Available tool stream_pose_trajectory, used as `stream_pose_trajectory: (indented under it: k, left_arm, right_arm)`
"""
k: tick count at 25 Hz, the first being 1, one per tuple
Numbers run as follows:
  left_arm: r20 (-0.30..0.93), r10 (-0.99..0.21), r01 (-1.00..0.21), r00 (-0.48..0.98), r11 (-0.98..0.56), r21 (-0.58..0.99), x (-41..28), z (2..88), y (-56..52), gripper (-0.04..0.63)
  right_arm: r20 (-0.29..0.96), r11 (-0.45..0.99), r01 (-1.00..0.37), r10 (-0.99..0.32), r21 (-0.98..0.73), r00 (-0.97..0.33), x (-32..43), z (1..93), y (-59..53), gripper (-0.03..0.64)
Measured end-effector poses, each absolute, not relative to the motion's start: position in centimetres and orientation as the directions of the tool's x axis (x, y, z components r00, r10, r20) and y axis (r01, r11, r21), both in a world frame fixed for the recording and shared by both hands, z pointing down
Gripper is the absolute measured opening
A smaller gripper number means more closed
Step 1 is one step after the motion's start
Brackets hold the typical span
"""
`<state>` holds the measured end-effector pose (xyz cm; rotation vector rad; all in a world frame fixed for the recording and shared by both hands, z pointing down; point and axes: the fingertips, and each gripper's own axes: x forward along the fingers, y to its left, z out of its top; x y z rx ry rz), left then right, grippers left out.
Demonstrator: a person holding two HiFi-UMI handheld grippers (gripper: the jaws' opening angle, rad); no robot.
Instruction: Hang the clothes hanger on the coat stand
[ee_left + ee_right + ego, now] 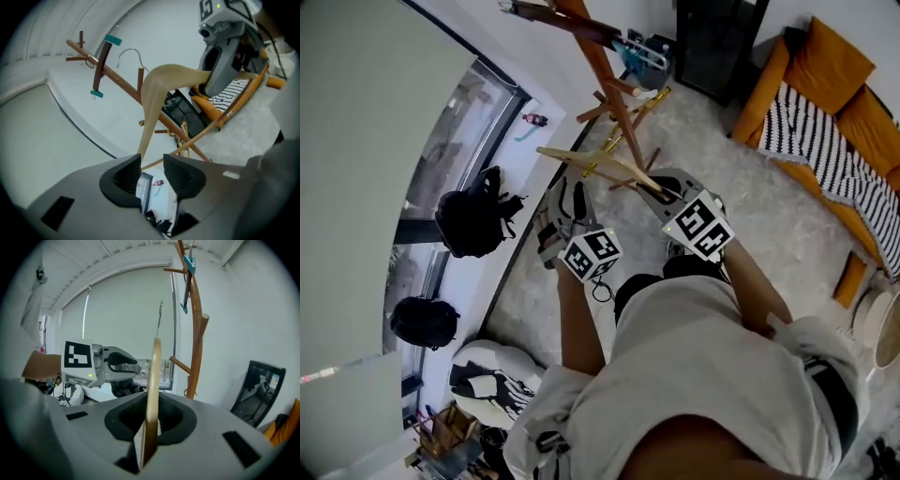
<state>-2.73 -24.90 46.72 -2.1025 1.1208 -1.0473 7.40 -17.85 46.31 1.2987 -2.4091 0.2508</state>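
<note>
One pale wooden clothes hanger [598,161] is held in the air near one reddish-brown coat stand [602,66], not yet on a peg. There are two grippers. The right hand-held gripper [151,405] is clenched on one arm of the hanger. The left hand-held gripper [152,165] is released, its jaws apart beside the other arm's tip. Two black backpacks [471,223] lie by the window [455,122].

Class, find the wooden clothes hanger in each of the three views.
Head view: hanger lies across the centre.
Left gripper view: hanger rises from bottom centre, bending right.
Right gripper view: hanger stands edge-on at centre.
Shared landmark: brown coat stand.
</note>
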Motion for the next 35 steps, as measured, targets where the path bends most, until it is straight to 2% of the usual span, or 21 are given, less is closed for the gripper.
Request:
stream_pose_trajectory:
  k: [5, 9, 16, 17, 20, 21, 28, 35]
  left_arm:
    - [0.362, -0.849, -0.324, 0.384, -0.491, -0.808, -1.2, 46.7, -27.0, 0.196]
    - [0.388, -0.792, -0.227, 0.472, -0.534, -0.814, 0.1, 48.1, -28.6, 0.198]
    - [0.414, -0.692, -0.054, 0.591, -0.546, -0.836, 1.2, 50.0, -30.9, 0.195]
    - [0.416, -0.677, -0.032, 0.607, -0.543, -0.839, 1.1, 50.1, -31.2, 0.182]
    - [0.424, -0.632, -0.003, 0.649, -0.559, -0.829, 0.5, 50.5, -32.3, 0.089]
    - [0.426, -0.619, -0.006, 0.659, -0.571, -0.821, 0.3, 50.6, -32.6, 0.087]
    - [0.479, -0.496, 0.025, 0.724, -0.675, -0.737, 0.5, 52.3, -34.4, 0.06]
    - [0.539, -0.385, 0.099, 0.749, -0.74, -0.666, 1.7, 53.9, -34.9, 0.058]
  right_arm:
    - [0.426, 0.558, -0.83, -0.754, 0.013, -0.5, 7.0, 47.5, -18.2, 0.043]
    - [0.445, 0.577, -0.816, -0.726, -0.021, -0.525, 6.5, 48.8, -18.9, 0.043]
    - [0.516, 0.61, -0.791, -0.696, 0.058, -0.499, 5.1, 49.6, -20.8, 0.043]
    - [0.526, 0.617, -0.785, -0.687, 0.056, -0.502, 4.8, 49.7, -21.1, 0.043]
    - [0.531, 0.606, -0.793, -0.69, 0.053, -0.492, 3.7, 49.6, -22.4, 0.043]
    - [0.533, 0.596, -0.8, -0.698, 0.063, -0.478, 3.4, 49.6, -22.8, 0.043]
    - [0.597, 0.463, -0.84, -0.77, 0.283, -0.223, 3.3, 51.2, -24.6, 0.049]
    - [0.548, 0.226, -0.813, -0.826, 0.537, 0.132, 4.9, 51.7, -26.2, 0.081]
